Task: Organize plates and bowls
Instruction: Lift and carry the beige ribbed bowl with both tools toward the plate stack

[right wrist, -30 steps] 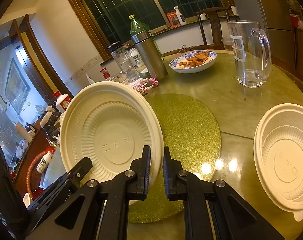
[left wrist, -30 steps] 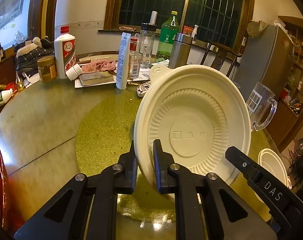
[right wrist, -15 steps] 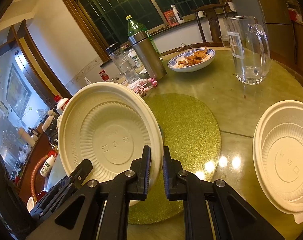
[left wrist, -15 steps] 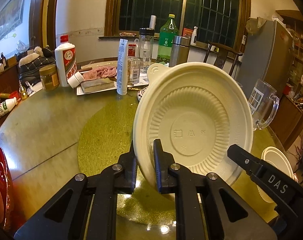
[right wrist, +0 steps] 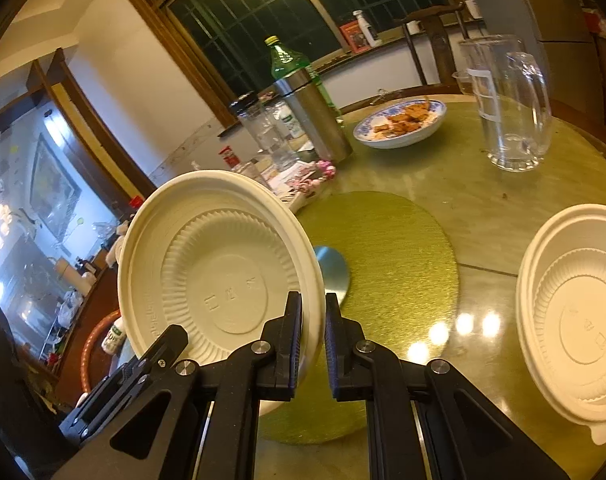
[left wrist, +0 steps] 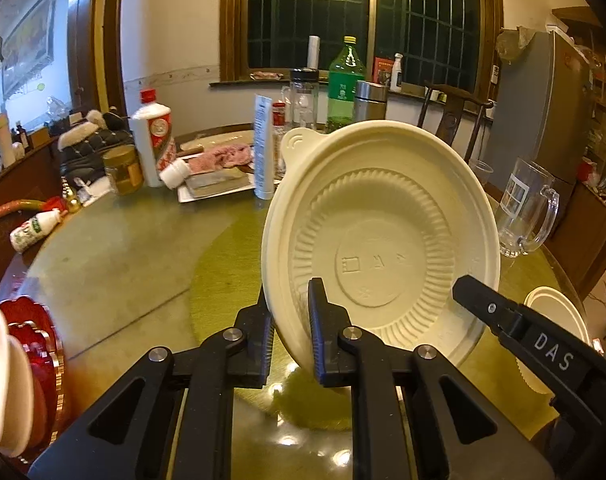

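Holding a cream disposable bowl (left wrist: 383,240) on edge, the left gripper (left wrist: 291,320) pinches its rim at lower centre of the left wrist view; the bowl's inside faces the camera, w/ a small tab at its upper left. The same bowl shows in the right wrist view at centre left, where the right gripper (right wrist: 313,336) is pressed together on its rim from the opposite side. The bowl is tilted, above a round gold placemat (right wrist: 399,256) on the greenish bench (left wrist: 103,264).

A 2nd cream bowl (right wrist: 575,320) lies flat on the bench at the right edge of the right wrist view, open side up, well apart from the held one.

Right wrist view, upper part: a blue-patterned dish of food (right wrist: 401,122), a clear glass pitcher (right wrist: 507,100) at upper right, a steel flask (right wrist: 315,116) and a green bottle (right wrist: 291,60) behind it.

Left wrist view, upper left: a white bottle w/ red cap (left wrist: 153,136), a brown jar (left wrist: 123,168), a tall white tube (left wrist: 263,144). At the lower left edge, white plates stand beside sth red (left wrist: 35,340); can't tell what it is.
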### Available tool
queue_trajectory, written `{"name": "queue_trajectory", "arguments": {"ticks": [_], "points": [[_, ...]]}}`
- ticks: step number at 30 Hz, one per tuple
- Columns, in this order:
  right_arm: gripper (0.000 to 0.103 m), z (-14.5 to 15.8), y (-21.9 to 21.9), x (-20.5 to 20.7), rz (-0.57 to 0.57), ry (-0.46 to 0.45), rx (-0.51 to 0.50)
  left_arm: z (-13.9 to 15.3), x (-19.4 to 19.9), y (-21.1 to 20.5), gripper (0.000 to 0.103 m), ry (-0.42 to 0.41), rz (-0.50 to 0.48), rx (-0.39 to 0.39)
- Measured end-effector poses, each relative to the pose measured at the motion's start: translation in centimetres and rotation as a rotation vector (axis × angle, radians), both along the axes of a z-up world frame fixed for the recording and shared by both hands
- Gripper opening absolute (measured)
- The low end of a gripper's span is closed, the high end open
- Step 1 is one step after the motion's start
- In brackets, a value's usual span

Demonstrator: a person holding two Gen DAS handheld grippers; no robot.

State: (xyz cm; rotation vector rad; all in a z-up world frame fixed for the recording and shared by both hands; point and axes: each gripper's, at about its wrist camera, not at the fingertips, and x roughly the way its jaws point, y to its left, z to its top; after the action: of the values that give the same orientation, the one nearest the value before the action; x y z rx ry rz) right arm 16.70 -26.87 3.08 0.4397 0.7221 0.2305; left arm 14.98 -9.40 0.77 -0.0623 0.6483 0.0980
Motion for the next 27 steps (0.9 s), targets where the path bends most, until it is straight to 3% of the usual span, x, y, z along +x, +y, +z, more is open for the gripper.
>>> {"name": "queue_trajectory", "arguments": {"ticks": [11, 27], "points": [[0.010, 2.5, 4.5, -3.0, 0.111, -0.029, 0.010, 2.2, -4.3, 3.9, 0.014, -0.022, 0.053, -0.003], [0.010, 4.2, 5.7, -10.1, 0.095, -0.014, -0.051, 2.0, -9.8, 6.6, 0.015, 0.007, -0.011, -0.101]]}}
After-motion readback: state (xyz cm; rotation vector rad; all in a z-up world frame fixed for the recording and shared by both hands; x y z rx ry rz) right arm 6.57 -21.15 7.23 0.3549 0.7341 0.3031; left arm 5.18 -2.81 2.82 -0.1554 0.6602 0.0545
